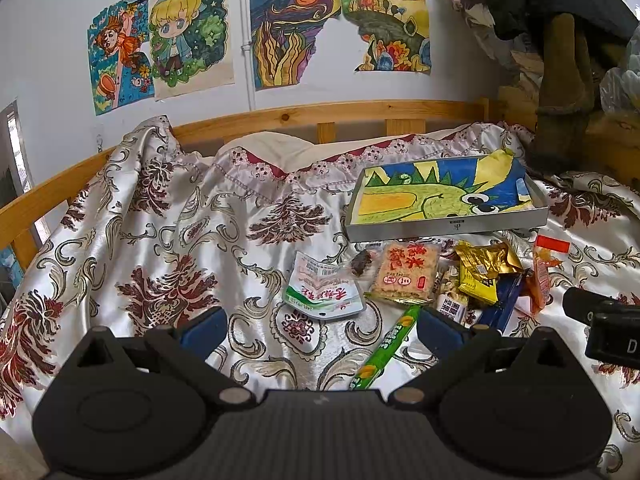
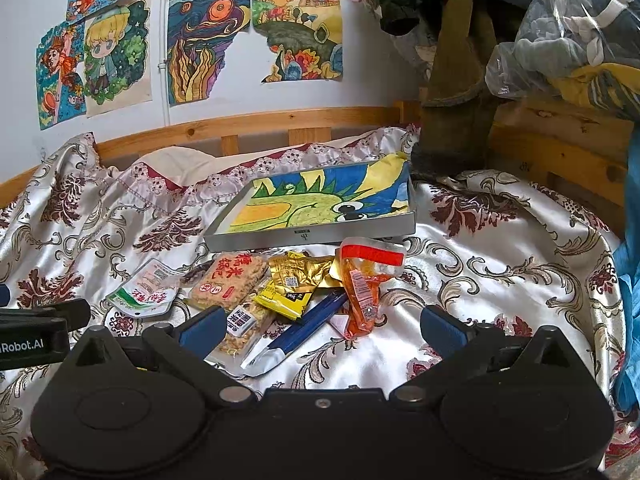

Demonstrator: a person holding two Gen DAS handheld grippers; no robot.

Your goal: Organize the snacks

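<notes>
Two hand-held grippers hover low over a satin floral bedspread (image 2: 500, 248), each with its blue-padded jaws spread wide and holding nothing. The left gripper (image 1: 320, 328) frames bare cloth, with a green stick-shaped candy pack (image 1: 386, 350) lying on a slant just inside its right finger (image 1: 440, 326). The right gripper (image 2: 320, 326) sits close before the snack pile: a clear pack of nut brittle (image 2: 240, 330) touches its left finger (image 2: 202, 326), and a blue-and-white wrapper (image 2: 296, 334) lies between the fingers, nearer the left one. Taking the grey tray (image 2: 312, 236) lined with a crayon dragon drawing as the landmark, every snack lies on the bedspread in front of its near wall, none inside it. A red-and-orange pouch (image 2: 366, 284) lies in front of the tray's right half, a gold foil packet (image 2: 298, 268) and a yellow packet (image 2: 286, 300) before its middle, a puffed rice cake pack (image 2: 228, 282) just left of those, and a white-and-green pouch (image 2: 144, 292) farthest left, slightly apart from the heap. A small dark wrapped sweet (image 1: 362, 262) rests beside the rice cake in the left wrist view. Behind the tray run a lace-edged fold of cloth, a wooden bed rail (image 2: 240, 122) and a white wall hung with children's coloured drawings (image 2: 208, 44); to the tray's right, bagged clothing (image 2: 568, 28) is piled.
</notes>
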